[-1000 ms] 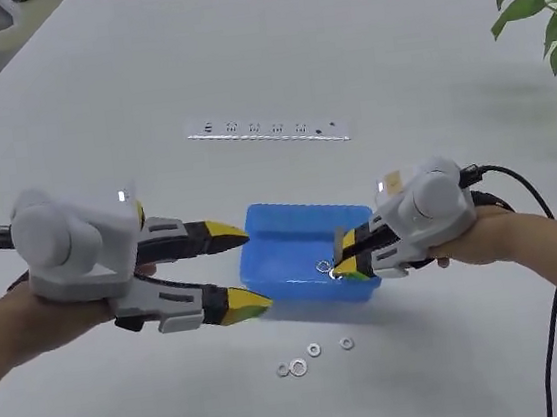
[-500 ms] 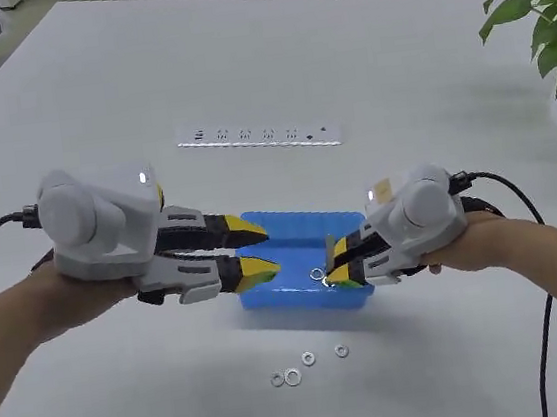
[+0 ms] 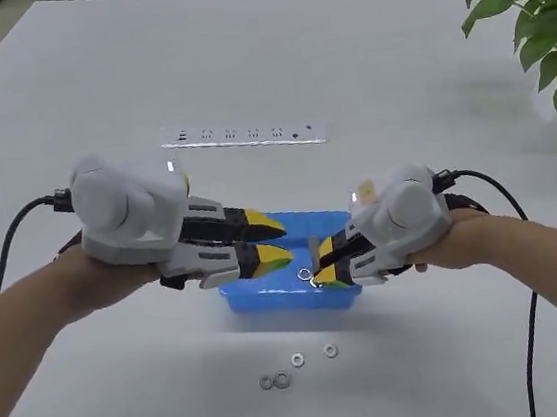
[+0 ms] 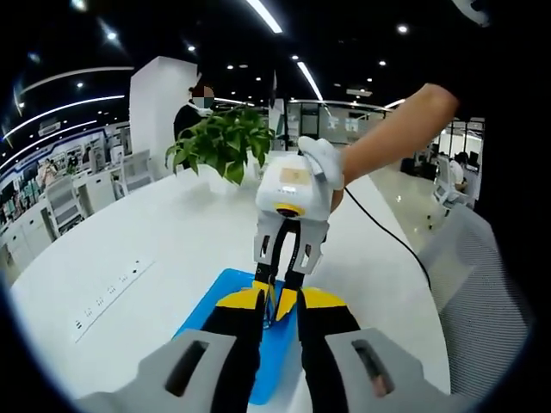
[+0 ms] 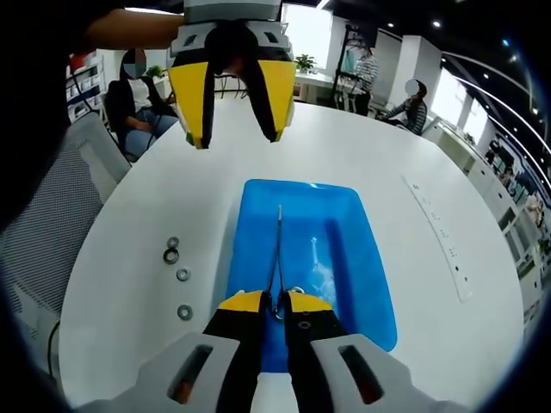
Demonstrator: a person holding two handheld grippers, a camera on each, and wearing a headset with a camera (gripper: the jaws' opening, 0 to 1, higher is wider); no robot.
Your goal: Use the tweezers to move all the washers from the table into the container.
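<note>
– Over the container [image 3: 287, 301], which step is in hand?
– Probably a drop-off. The right tongs [image 3: 318, 272] are clamped on the tweezers [image 5: 277, 249], whose tips point along the container floor. Any load is too small to tell. Four washers [image 3: 298, 359] lie on the tabletop [image 3: 395, 84] near the container.
– Next move?
– Lower the tweezers to the nearest one.
– And the left tongs [image 3: 272, 241]?
– Slightly parted, empty, held level, facing the right tongs.
</note>
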